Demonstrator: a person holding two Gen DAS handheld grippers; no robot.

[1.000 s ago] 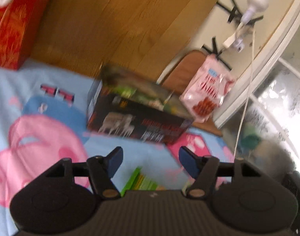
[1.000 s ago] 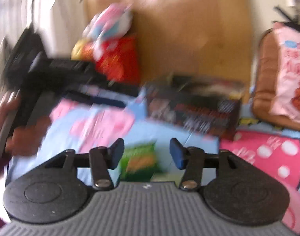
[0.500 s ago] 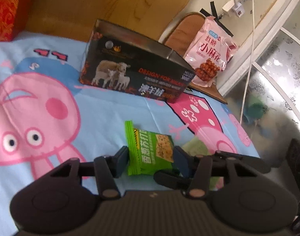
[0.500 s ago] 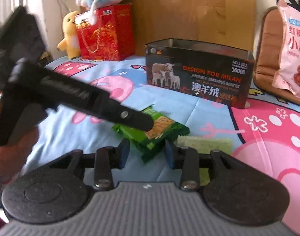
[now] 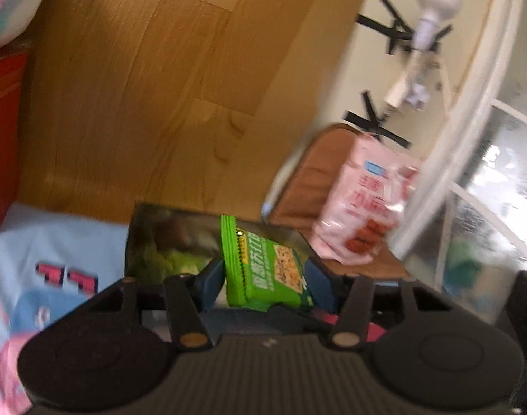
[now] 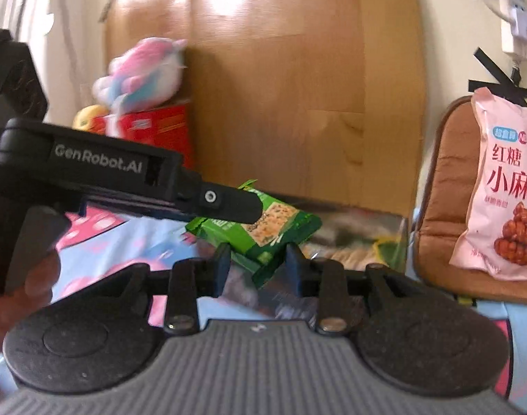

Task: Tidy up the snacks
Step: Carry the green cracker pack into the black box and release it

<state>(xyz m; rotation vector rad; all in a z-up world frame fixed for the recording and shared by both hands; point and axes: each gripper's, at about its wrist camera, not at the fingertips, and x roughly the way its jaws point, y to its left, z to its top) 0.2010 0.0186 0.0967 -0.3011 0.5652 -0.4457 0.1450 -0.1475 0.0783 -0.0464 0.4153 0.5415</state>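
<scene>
Two tongs work one load: the left tongs (image 5: 265, 282) pinch a green packet (image 5: 268, 269) by its sides, jaws easing apart slightly, carrying it over the tin (image 5: 166, 238) where snacks belong. The right tongs (image 6: 258, 269), set narrow, sit at the same packet's near end, apparently steadying it. A pink bag (image 6: 505, 186) waits right of the tin.
</scene>
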